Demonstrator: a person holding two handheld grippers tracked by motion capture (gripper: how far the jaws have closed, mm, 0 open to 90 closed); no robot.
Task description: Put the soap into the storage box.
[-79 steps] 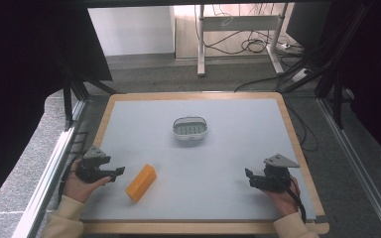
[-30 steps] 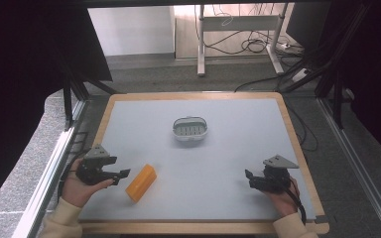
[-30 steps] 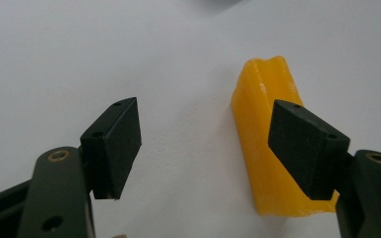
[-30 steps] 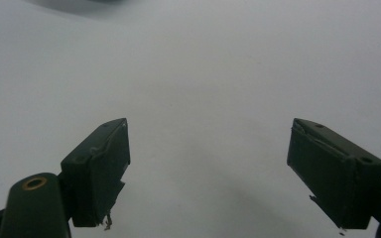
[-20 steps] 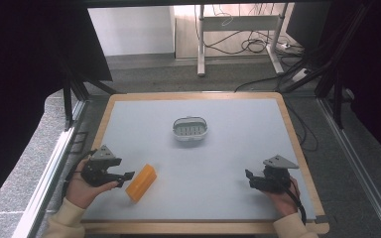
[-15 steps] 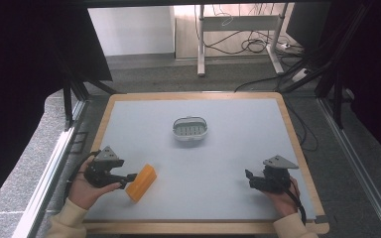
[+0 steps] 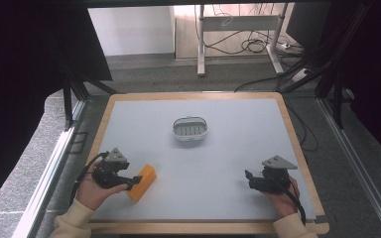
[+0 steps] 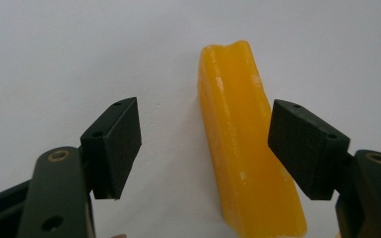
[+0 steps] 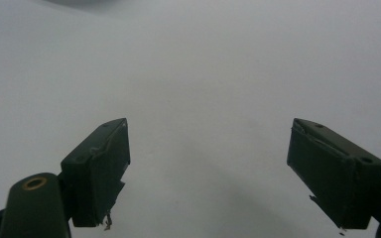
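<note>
Near the surface's near-left corner, the left gripper (image 7: 129, 180) has its fingers wide around a waxy orange-yellow block (image 8: 245, 144), not yet gripping. Closing on it looks next.

A table (image 7: 258, 124) with a pale grey top and a light wooden rim is seen from above. A small grey oval basket (image 7: 190, 129) is set on it, toward the far edge and slightly left of the middle. An orange-yellow block (image 7: 143, 182) is laid flat on the surface near the near left corner, well apart from the basket. The block's long, slightly grooved body is seen resting directly on the grey top in the left gripper view.
</note>
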